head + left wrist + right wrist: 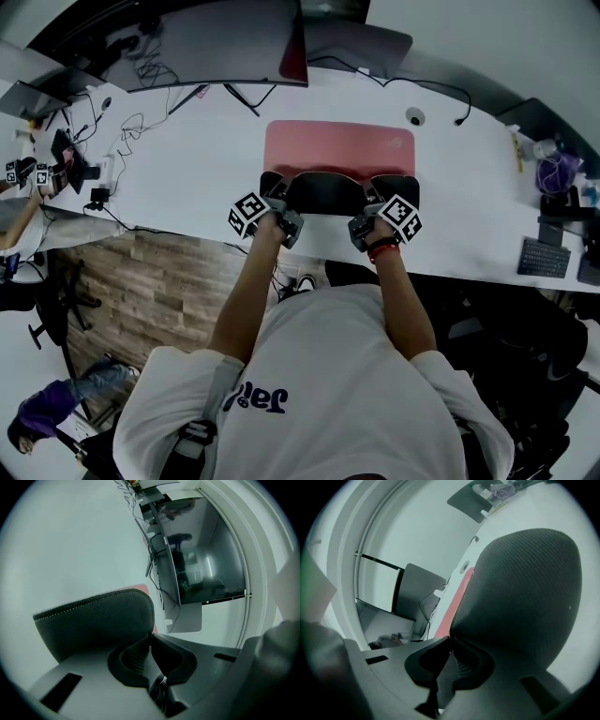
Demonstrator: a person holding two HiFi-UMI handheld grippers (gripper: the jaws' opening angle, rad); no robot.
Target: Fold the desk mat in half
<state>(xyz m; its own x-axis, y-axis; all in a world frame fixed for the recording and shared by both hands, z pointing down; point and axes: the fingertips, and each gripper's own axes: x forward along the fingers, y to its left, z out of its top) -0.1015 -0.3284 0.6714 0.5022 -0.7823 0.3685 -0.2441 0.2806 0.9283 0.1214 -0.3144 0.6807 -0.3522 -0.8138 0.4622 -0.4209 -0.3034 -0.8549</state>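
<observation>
The desk mat lies on the white desk (187,178), pink top side (339,147) facing up. Its near edge is lifted and turned over, so the black underside (337,192) shows as a strip. My left gripper (279,208) is shut on the near left corner, my right gripper (368,214) on the near right corner. The left gripper view has the black flap (98,620) rising from the left gripper (151,641), with a pink sliver (137,588) behind. In the right gripper view the flap (520,597) stands over the right gripper (450,644), pink edge (452,606) beyond.
A wide monitor (216,42) stands at the back of the desk, with a dark laptop (361,42) and a black cable (422,86) beside it. A small round object (415,116) sits near the mat's far right corner. A keyboard (544,258) lies on the right.
</observation>
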